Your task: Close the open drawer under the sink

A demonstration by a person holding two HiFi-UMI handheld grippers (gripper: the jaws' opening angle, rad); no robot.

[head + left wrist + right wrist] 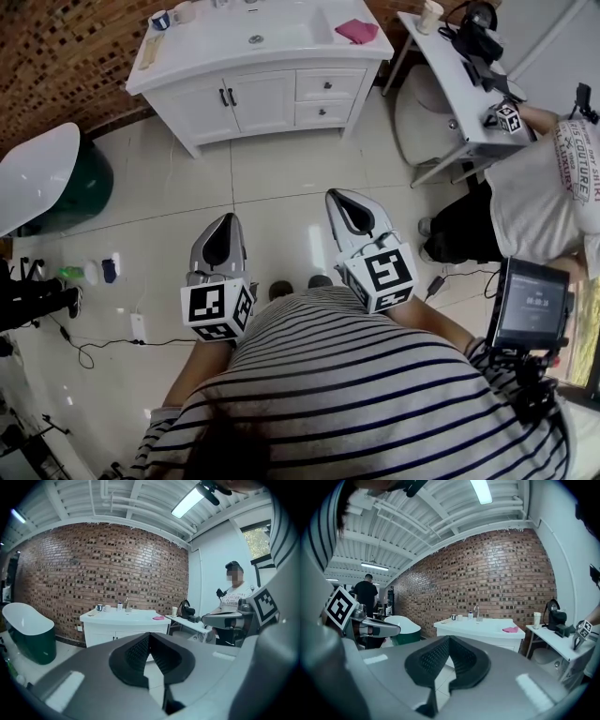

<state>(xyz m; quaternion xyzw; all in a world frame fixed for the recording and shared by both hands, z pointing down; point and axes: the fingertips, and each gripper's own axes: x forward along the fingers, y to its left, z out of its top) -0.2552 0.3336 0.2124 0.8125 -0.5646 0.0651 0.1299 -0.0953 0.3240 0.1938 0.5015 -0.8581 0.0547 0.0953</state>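
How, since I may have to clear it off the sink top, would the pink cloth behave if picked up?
The pink cloth lies crumpled and flat on the white sink top, so it would probably hang floppy when lifted. It looks thin and small beside the basin, so likely light. Being soft, it should not roll.

**Drawers masked behind the fingers**

In the gripper views, the left fingers (133,656) and right fingers (431,660) cover most of the vanity (101,632) front beyond them. Items (107,607) on its worktop (140,616) are too small to name. In the head view, whether a drawer (328,85) stands out cannot be told. Left of the left fingers, the tub (33,173) is cut by the edge. Right of the right fingers, so is a seated person (539,202).
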